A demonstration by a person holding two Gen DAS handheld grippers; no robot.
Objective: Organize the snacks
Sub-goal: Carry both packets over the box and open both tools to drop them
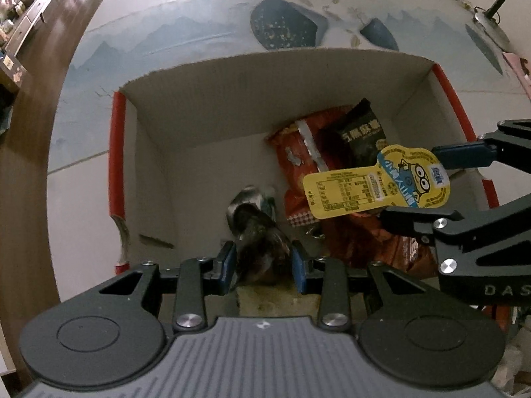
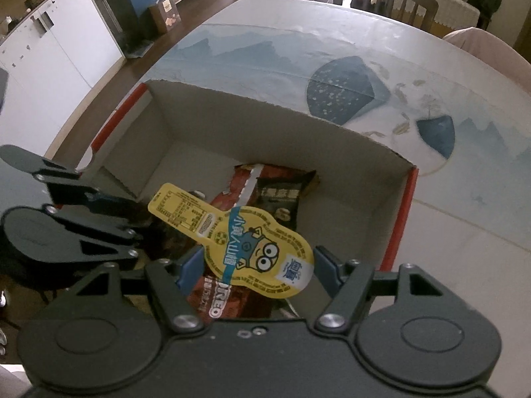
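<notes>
Left gripper [image 1: 264,267]: you are clamping a dark snack packet [image 1: 262,238] in narrow jaws, low inside the cardboard box [image 1: 232,99] | right gripper [image 2: 257,270]: you are gripping the yellow cartoon-lidded snack [image 2: 252,242] at half width, hanging over the red snack bags [image 1: 298,165] below it.

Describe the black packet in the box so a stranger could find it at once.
Start at the open cardboard box on the table. At its floor, near the far wall, the black packet lies on an orange bag. It is the only black wrapper, printed with pale characters.
</notes>
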